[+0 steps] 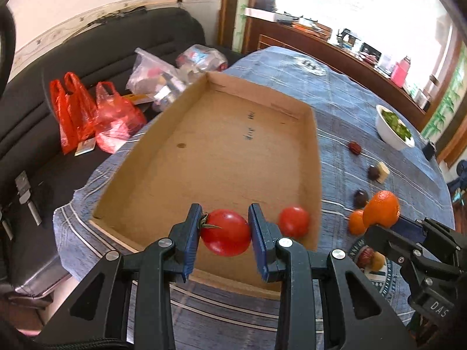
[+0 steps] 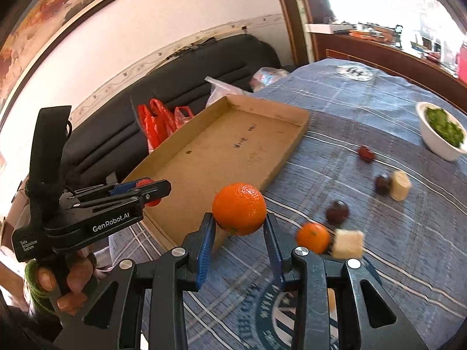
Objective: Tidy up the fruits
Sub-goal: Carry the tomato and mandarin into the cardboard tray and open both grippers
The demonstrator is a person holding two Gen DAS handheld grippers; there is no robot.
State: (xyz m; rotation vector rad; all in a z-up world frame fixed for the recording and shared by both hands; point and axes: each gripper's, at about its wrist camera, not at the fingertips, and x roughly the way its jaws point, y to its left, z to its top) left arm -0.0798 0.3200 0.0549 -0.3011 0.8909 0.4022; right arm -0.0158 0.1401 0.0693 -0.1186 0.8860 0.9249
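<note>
Your left claw (image 1: pixel 224 232) is clenched on a red tomato (image 1: pixel 225 232), its blue pads pressing both sides, the green stem end turned toward the left pad. You hold it above the near end of the shallow cardboard tray (image 1: pixel 316 157), which sits on the blue plaid-covered surface (image 1: pixel 364 93). A second tomato (image 1: pixel 293 221) lies inside the tray, in the near right corner, close against the right wall.

Your right claw (image 2: pixel 239 233) grips a large orange (image 2: pixel 239 208) between its pads, lifted clear of the cloth and just off the tray's near right corner. In the left wrist view that same orange (image 1: pixel 381 208) shows beyond the tray's right wall, with the right claw's dark body below it.

On the surface to the right of the tray, a smaller orange (image 2: pixel 313 237) rests just beside a pale cube-shaped piece (image 2: pixel 348 243). Three dark reddish fruits trail away from you: one (image 2: pixel 337 212) near the small orange, one (image 2: pixel 383 184) touching a pale cylinder-shaped piece (image 2: pixel 400 185), and one (image 2: pixel 366 153) farther off. A white bowl of greens (image 2: pixel 437 143) stands at the far right. Red plastic bags (image 1: pixel 87 113) lie on the black sofa (image 1: pixel 102 52) to the left.
</note>
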